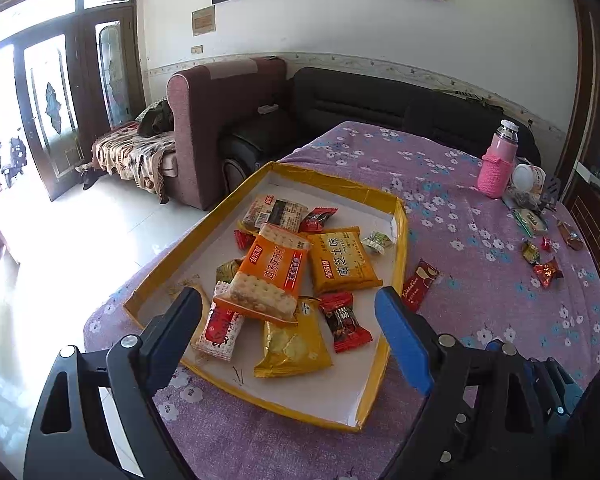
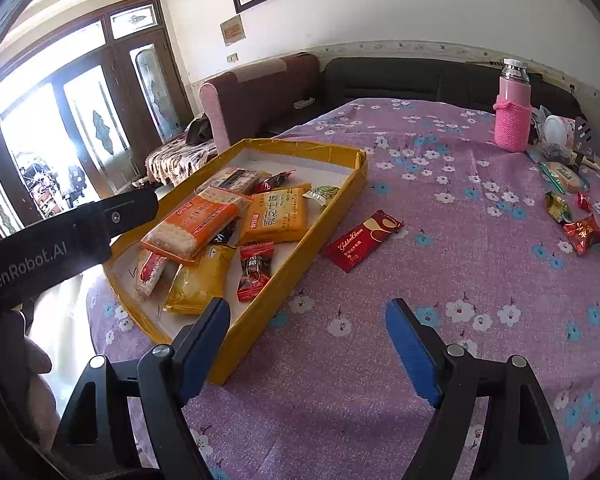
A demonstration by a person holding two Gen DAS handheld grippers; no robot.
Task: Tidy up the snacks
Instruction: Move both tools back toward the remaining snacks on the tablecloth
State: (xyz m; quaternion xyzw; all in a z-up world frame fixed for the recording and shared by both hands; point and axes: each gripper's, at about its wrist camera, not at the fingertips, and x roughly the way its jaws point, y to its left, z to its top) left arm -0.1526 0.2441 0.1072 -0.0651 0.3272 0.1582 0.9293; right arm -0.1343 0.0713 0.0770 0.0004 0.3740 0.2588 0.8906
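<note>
Red wafer pack [image 2: 363, 245] lies just right of the tray [image 2: 324, 216], long axis slanting far-right. Right tongs [image 2: 308, 344] sit nearer. Both tongs spread, empty.

Both grippers look like the same build: black plastic frames with triangular cutouts and shiny round silver bolts at the pivots. The left gripper [image 1: 288, 304] and right gripper [image 2: 308, 316] each have blue pads on the fingers. White "GenRobot.AI" lettering runs along the left one's black side, seen from the right wrist.
</note>
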